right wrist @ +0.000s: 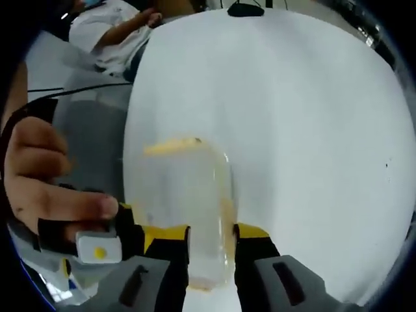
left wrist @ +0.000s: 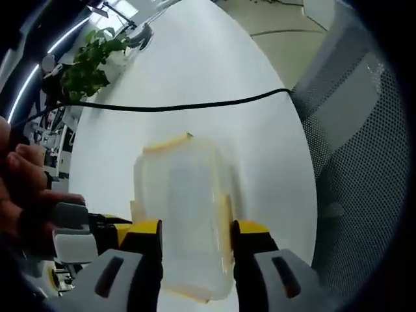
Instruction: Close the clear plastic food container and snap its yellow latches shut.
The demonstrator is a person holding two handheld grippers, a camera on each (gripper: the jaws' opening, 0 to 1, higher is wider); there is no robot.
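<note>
left hand-held gripper point(left wrist: 195, 244) is straddling the clear container point(left wrist: 185, 214), jaws at its two long sides, grip contact cannot be told | right hand-held gripper point(right wrist: 211, 247) is doing likewise from the other end | container is lying on the white worktop point(left wrist: 260, 156), lid on, yellow latch point(left wrist: 167, 143) at far end | black cable point(left wrist: 188, 106) is crossing the worktop beyond it

Container point(left wrist: 188, 214) on the table point(left wrist: 195, 65), between the jaws; cable point(left wrist: 182, 106) across the table beyond it.
</note>
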